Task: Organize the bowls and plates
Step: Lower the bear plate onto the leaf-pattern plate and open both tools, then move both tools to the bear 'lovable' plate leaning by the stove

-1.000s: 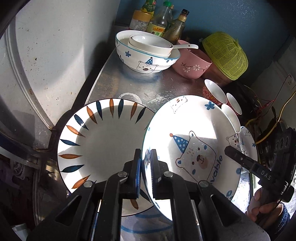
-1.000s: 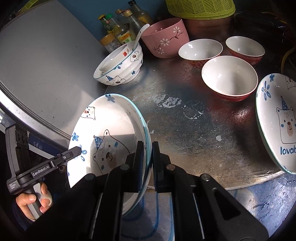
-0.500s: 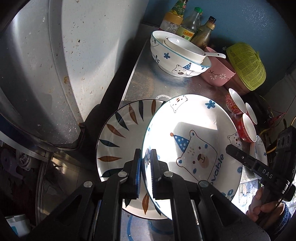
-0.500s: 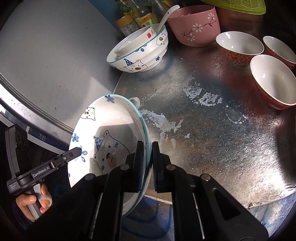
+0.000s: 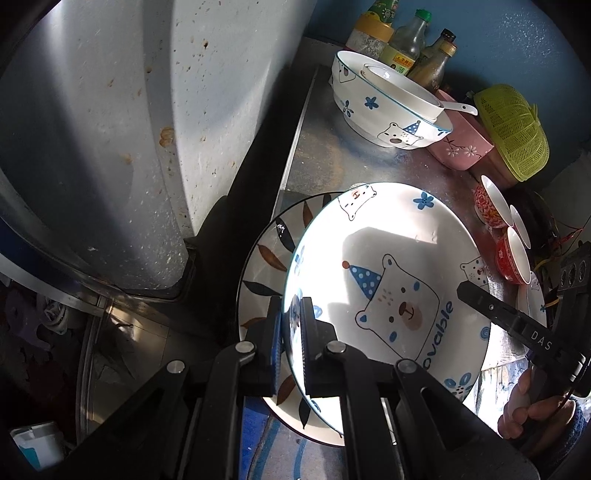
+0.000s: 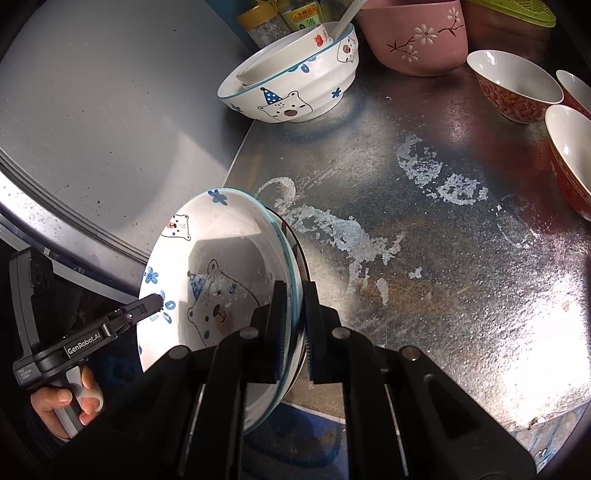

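Left gripper (image 5: 291, 343): clamping tight on the near-left rim of the bear plate (image 5: 388, 280).
Right gripper (image 6: 295, 328): pinching the same plate's opposite rim, jaws nearly closed.
Bear plate: hanging tilted between both grippers, over the counter's (image 6: 443, 258) front-left corner.
Leaf plate (image 5: 266, 258): lying directly beneath, offset toward the counter's left edge.
Key relation: lowering straight down, likely stacking 1 on the other.

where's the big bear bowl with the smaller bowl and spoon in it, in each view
Left wrist: the bear bowl sits top centre-right, at the counter's far end, in front of the bottles.
Right wrist: the bear bowl sits top centre, left of middle.
Shared landmark: the pink flowered bowl, just right of it in both views.
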